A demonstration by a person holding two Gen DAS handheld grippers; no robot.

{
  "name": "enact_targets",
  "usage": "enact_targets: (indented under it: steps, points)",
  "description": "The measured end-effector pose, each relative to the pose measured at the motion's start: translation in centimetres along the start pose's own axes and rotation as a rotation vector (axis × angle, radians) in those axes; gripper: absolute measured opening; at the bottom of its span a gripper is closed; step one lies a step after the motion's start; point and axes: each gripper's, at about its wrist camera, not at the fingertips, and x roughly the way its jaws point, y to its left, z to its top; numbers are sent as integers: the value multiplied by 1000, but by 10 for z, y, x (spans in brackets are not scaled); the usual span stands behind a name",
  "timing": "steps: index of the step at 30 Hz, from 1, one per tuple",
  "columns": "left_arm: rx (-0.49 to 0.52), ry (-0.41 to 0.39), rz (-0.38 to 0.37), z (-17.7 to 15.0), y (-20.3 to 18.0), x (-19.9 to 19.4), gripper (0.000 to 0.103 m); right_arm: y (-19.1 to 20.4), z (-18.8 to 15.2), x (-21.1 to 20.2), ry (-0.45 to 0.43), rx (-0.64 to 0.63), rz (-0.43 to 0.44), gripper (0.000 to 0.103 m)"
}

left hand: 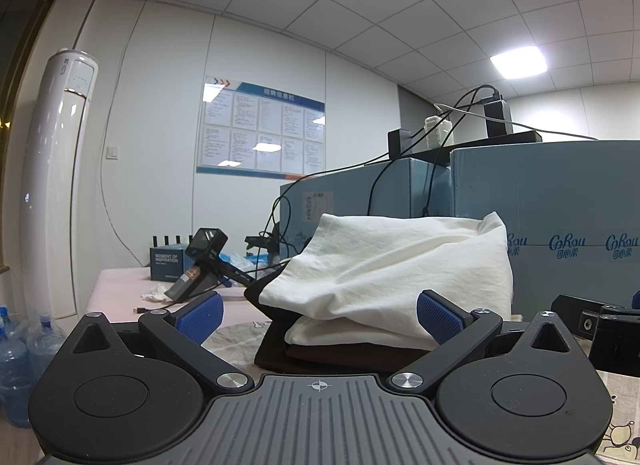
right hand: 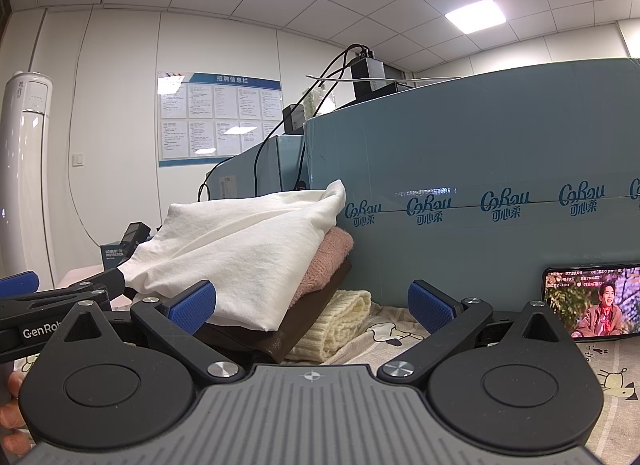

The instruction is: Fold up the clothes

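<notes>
A stack of folded clothes lies on the table against blue boxes, with a white garment (left hand: 396,261) (right hand: 240,249) on top. Under it the right wrist view shows a pink knit (right hand: 330,261), a dark brown piece (right hand: 304,325) and a cream knit (right hand: 340,321); the left wrist view shows dark garments (left hand: 344,353) below the white one. My left gripper (left hand: 320,315) stands open just in front of the stack, its blue pads (left hand: 200,315) apart with nothing pressed between them. My right gripper (right hand: 312,307) is open too, level with the stack's right side. The left gripper's body (right hand: 48,317) shows at the left.
Large blue cardboard boxes (right hand: 480,169) stand behind the stack with devices and cables on top. A phone (right hand: 592,301) playing video leans on a box at right. A spare gripper (left hand: 208,265) and a small box (left hand: 168,263) lie at left. A printed cloth (right hand: 616,369) covers the table. Water bottles (left hand: 16,353) stand on the floor.
</notes>
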Motion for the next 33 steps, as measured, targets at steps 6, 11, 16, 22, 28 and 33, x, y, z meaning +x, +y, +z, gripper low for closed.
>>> enact_targets:
  steps: [6,11,16,22,28,33]
  points:
    - [2,0,1,0,0,2,103,0,0,0,-2,0,0,103]
    - [2,1,1,0,-1,4,103,0,0,0,-2,0,0,103]
    - [1,0,2,-1,-1,4,103,0,0,0,-1,0,0,103]
    - [2,0,2,0,-1,3,103,0,0,0,-2,0,0,103]
    - [2,0,4,0,0,0,103,0,0,0,-1,0,0,103]
    - [2,1,7,0,0,0,103,-1,1,0,-2,1,1,103]
